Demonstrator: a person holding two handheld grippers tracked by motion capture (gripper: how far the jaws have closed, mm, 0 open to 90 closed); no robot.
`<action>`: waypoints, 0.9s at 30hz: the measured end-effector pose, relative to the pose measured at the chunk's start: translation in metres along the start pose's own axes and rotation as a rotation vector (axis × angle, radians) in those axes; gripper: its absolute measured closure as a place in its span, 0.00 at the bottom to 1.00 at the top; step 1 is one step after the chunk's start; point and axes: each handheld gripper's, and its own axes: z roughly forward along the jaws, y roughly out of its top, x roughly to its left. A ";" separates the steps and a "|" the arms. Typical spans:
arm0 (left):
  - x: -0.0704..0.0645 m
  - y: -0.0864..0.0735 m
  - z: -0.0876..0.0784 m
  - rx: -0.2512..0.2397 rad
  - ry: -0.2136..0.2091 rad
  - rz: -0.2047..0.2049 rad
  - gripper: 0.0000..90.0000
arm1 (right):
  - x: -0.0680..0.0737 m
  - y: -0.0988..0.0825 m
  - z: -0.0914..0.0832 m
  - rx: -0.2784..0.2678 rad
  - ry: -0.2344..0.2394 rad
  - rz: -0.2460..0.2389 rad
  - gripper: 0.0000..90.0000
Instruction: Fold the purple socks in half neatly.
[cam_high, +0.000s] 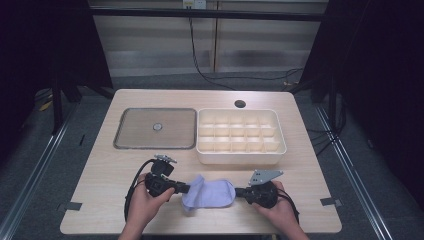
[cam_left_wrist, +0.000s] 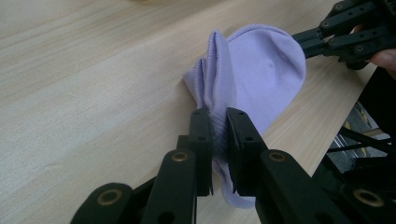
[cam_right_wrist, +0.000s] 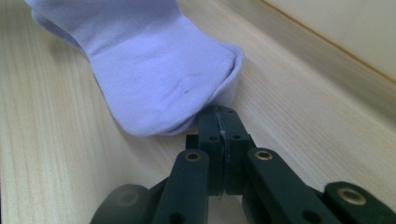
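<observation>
A lavender sock (cam_high: 210, 194) lies flat on the wooden table (cam_high: 100, 175) near its front edge, between my two grippers. My left gripper (cam_high: 186, 189) comes in from the left. In the left gripper view its jaws (cam_left_wrist: 218, 133) are shut on a bunched fold of the sock (cam_left_wrist: 252, 70). From the right comes my right gripper (cam_high: 238, 191). Its jaws (cam_right_wrist: 218, 114) are pressed together on the edge of the sock's rounded end (cam_right_wrist: 154, 79). That same right gripper (cam_left_wrist: 345, 28) shows at the sock's far end in the left gripper view. A hand holds each gripper.
A white box (cam_high: 281, 140) divided into several compartments stands behind the sock at centre right. To its left lies a flat grey tray (cam_high: 135, 130) with a small round knob. A cable hole (cam_high: 240, 104) sits near the table's back edge.
</observation>
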 end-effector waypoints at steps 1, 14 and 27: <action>-0.001 0.001 0.000 -0.002 0.003 -0.003 0.90 | 0.000 0.000 0.000 0.001 0.002 0.002 1.00; -0.007 0.008 0.000 0.002 -0.019 0.005 0.90 | 0.002 0.001 0.000 0.010 -0.006 0.004 1.00; -0.015 0.015 0.004 0.018 0.000 0.015 0.90 | 0.002 0.002 0.000 0.021 -0.007 -0.005 1.00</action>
